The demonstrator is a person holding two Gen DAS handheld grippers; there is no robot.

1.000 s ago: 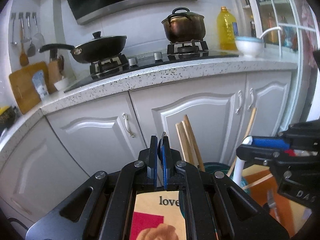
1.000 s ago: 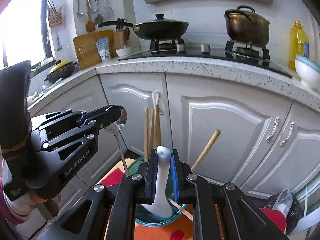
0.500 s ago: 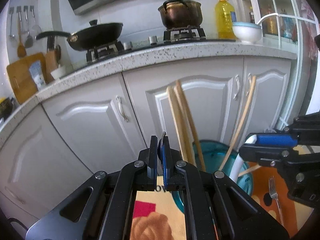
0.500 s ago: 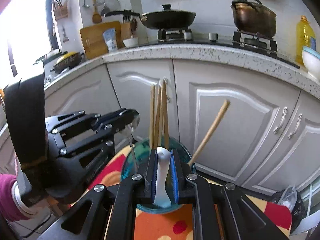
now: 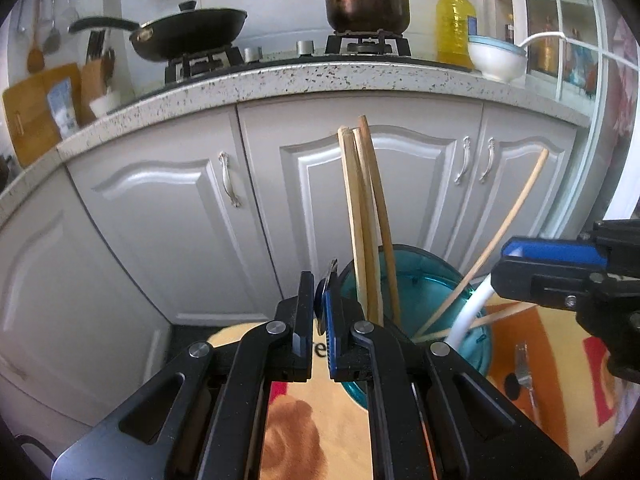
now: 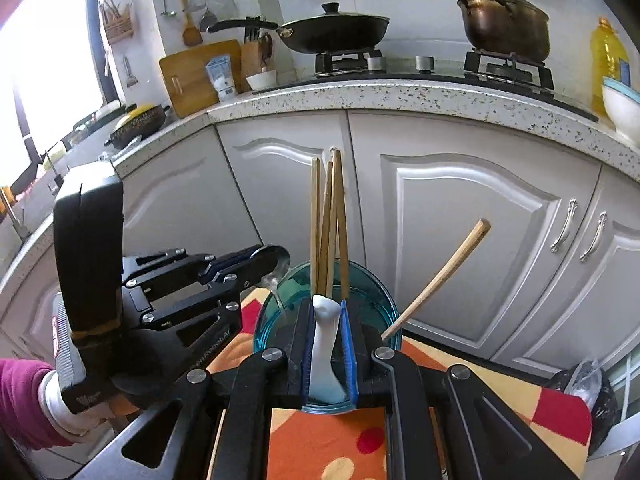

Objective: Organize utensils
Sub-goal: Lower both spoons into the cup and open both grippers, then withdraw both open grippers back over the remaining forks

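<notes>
On the left, our left claw (image 6: 276, 258) is pressed together on a metal spoon (image 6: 276, 280), pinching it by the bowl end so the handle hangs down over the near-left rim of the blue cup (image 6: 372, 284). In the left wrist view only a sliver of that spoon shows between the pads, with the cup just beyond them. We judge the step in hand to be dropping this spoon into the cup, so we want the handle tip clearly inside the rim before we let go; from here it looks to be at the rim or just inside it, and we cannot tell which.

In the middle, three wooden chopsticks (image 6: 328, 220) stand nearly upright in the cup, and a fourth chopstick (image 6: 440, 272) leans out to the right. We should lower the spoon on the near-left side, clear of them, and slowly, since a knock could tip the light cup on the patterned cloth (image 6: 320, 440).

On the right, our right claw (image 6: 327, 352) pinches a white spoon (image 6: 326, 344), its handle up and its lower end down in the cup. Keeping that hand steady while the left one releases should brace things. A fork (image 5: 524, 376) lies on the cloth beyond the cup, not yet sorted.
</notes>
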